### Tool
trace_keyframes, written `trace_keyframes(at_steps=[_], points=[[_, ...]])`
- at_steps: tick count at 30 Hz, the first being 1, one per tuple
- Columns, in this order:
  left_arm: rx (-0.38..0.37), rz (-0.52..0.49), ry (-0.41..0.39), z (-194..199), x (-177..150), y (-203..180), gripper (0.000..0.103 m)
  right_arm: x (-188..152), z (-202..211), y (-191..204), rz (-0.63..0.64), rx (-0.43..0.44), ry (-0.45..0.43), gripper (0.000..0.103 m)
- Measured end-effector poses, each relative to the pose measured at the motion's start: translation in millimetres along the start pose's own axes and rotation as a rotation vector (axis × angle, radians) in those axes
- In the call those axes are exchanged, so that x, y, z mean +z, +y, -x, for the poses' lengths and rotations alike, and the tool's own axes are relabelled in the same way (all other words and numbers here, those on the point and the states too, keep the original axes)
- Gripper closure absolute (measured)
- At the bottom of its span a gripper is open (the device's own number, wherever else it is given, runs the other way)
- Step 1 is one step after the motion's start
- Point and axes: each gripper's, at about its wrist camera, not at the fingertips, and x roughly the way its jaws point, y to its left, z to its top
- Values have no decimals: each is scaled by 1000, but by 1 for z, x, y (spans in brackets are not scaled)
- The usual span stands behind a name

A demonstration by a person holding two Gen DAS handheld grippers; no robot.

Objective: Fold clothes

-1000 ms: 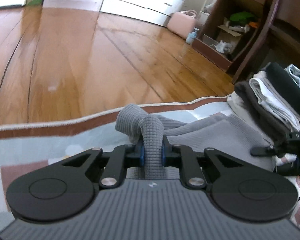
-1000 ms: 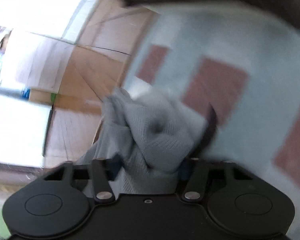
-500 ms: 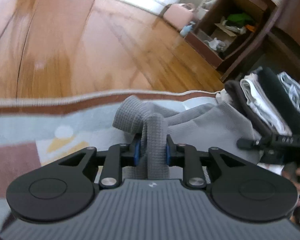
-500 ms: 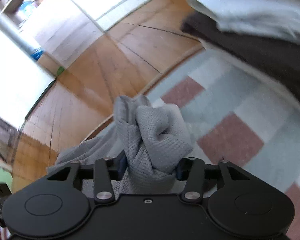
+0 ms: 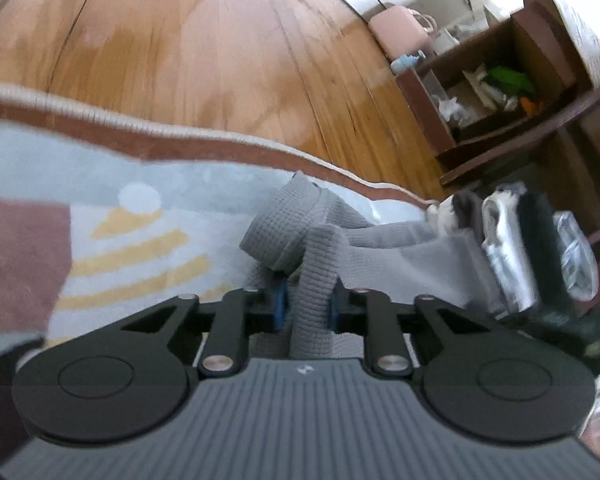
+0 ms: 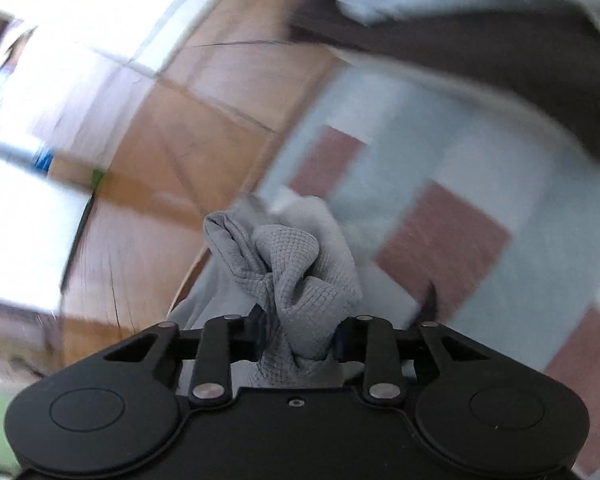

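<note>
Grey garment gripped at both ends
Left tool and right tool are closing, each clamped on the grey waffle garment; a dark shelf holds clutter.

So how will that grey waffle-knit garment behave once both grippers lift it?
Likely floppy: the grey waffle-knit garment bunches between the closing jaws and sags across the rug. Probably light and grippy, since its textured weave stays wadded without slipping.

Garment on rug, beside stack
</note>
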Motion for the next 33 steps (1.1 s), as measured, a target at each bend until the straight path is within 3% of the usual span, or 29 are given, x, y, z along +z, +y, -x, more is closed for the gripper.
trace_keyframes(at_steps=[2, 5, 9, 12, 18, 23, 26, 30, 33], points=[[15, -48, -26, 4, -1, -12, 89, -3, 7, 24, 115, 0, -29, 69], [-78, -63, -57, 11, -2, -32, 90, -2, 24, 51, 230, -16, -84, 70], [-112, -150, -94, 20, -6, -68, 91, -5, 67, 78, 445, -38, -218, 70], [-126, -204, -134, 28, -14, -94, 91, -4, 97, 88, 540, -36, -286, 70], [-137, -319, -179, 45, -26, -149, 92, -16, 161, 82, 610, -19, -380, 70], [-182, -429, -221, 69, -48, -201, 92, -13, 222, 57, 553, -9, -409, 70], [-165, -504, -250, 77, -62, -233, 92, -4, 247, 50, 547, 8, -419, 70], [-163, -501, -270, 74, -52, -270, 92, 7, 275, 52, 583, 11, -436, 70], [-160, -520, -286, 66, -33, -309, 92, 38, 304, 55, 578, 34, -444, 70]])
